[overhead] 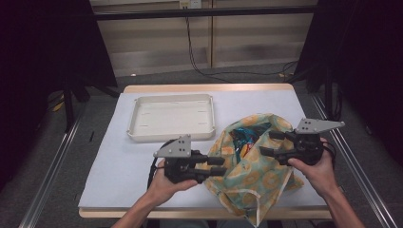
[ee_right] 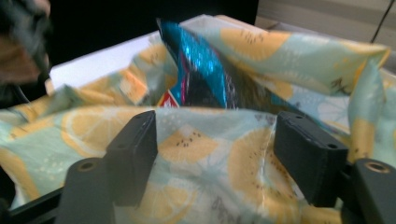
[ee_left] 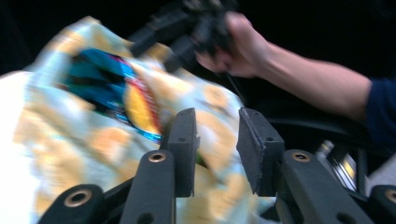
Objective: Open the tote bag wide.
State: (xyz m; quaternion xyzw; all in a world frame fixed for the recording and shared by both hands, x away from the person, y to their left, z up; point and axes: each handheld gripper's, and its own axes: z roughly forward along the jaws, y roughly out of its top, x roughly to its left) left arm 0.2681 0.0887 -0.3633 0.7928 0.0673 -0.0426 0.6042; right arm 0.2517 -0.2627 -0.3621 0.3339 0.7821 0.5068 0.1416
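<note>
High view: both hand-held grippers are working the mouth of the fruit-print cloth bag (overhead: 252, 166) at the table's (overhead: 109, 161) near edge.
Left hand-held gripper (overhead: 216, 167) is hovering at the bag's left rim, jaws parted, pinching nothing; right hand-held gripper (overhead: 270, 143) is standing spread at the right rim, cloth merely between its jaws. Blue snack packets (overhead: 244, 135) are sitting inside; white tray (overhead: 171, 135) is waiting unfilled. Next, probably: reaching in for a packet.

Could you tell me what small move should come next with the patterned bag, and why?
Probably reach the right claw into the cloth bag for the blue snack packet: its jaws stand open at the bag's mouth, the packet pokes out, and the white tray waits beside it.
</note>
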